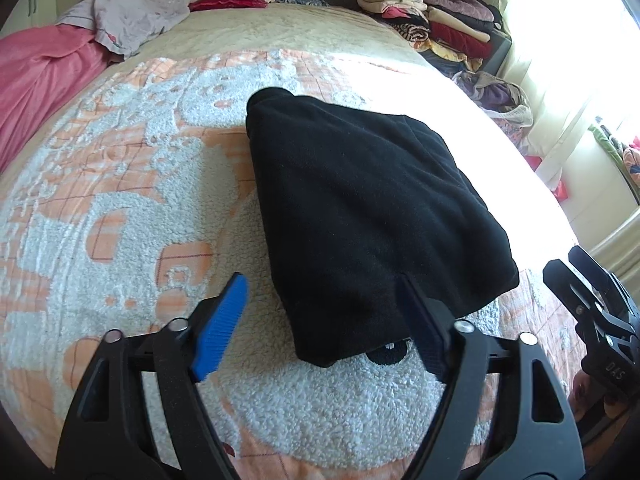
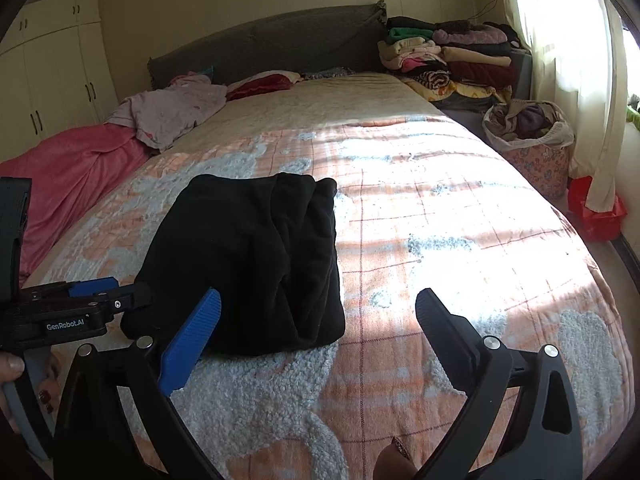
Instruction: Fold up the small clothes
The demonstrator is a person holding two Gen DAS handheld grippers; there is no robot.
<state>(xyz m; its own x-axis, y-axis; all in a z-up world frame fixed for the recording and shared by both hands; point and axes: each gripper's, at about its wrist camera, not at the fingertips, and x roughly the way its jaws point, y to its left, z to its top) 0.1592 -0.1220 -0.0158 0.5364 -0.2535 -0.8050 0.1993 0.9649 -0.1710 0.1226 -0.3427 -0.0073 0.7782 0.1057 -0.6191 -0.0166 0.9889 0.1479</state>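
Now, from my left wrist, the folded black fleece garment [image 1: 360, 208] lies near the foot edge of the bed [image 1: 120, 184]; my left claw [image 1: 320, 320] gapes wide, one finger resting against its near edge, gripping nothing. From my right wrist, my right claw [image 2: 316, 328] stands fully open, empty, beside it. Folding looks finished; next I'd fetch another piece.

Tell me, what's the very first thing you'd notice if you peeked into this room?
The folded black garment jumps out first, lying dark in the middle of the orange and white fleecy blanket on the bed. Next comes the tall stack of folded clothes in the far right corner by the headboard, beside the bright window. Close up, the right claw and the left claw both stand open, gripping nothing.
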